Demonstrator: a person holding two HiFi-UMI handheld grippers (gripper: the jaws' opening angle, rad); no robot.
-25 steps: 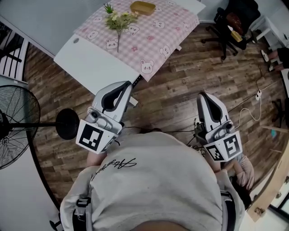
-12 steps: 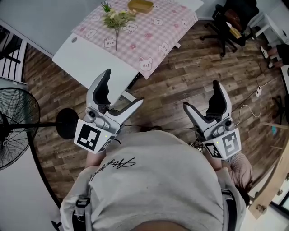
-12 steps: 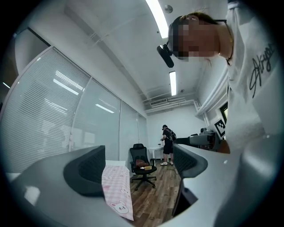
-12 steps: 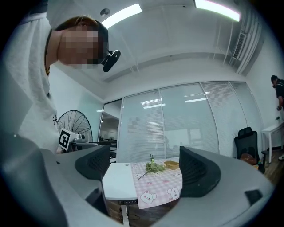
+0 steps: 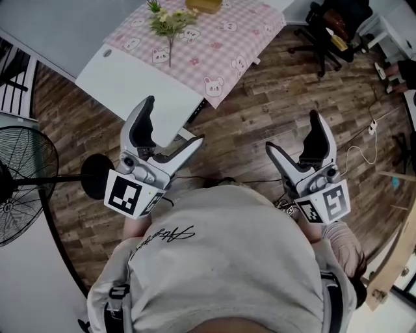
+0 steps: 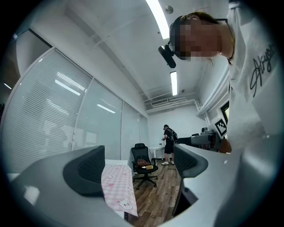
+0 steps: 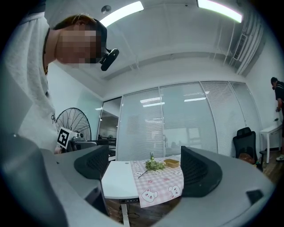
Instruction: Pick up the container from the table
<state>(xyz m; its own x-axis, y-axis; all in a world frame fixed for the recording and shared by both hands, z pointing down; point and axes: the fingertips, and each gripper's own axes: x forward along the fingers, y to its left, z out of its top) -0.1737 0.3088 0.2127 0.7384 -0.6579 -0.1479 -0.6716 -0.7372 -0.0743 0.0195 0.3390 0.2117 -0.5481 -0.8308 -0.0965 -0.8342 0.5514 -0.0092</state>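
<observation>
The container (image 5: 205, 5) sits on the table's (image 5: 140, 84) far end, on the pink cloth (image 5: 221, 45) beside the flowers (image 5: 170, 25). Short of the table, the left gripper (image 5: 173, 119) gapes empty. The right gripper's (image 5: 293, 132) jaws are opening, with nothing between them.

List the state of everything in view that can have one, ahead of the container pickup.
left gripper: open, empty, short of the table.
right gripper: jaws opening, nothing between them.
container: resting on the tablecloth, untouched.
flowers: lying on the tablecloth near the container.
tablecloth: spread over one end of the table, hanging over its edge.
fan: standing on the floor; cannot tell whether it spins.
</observation>
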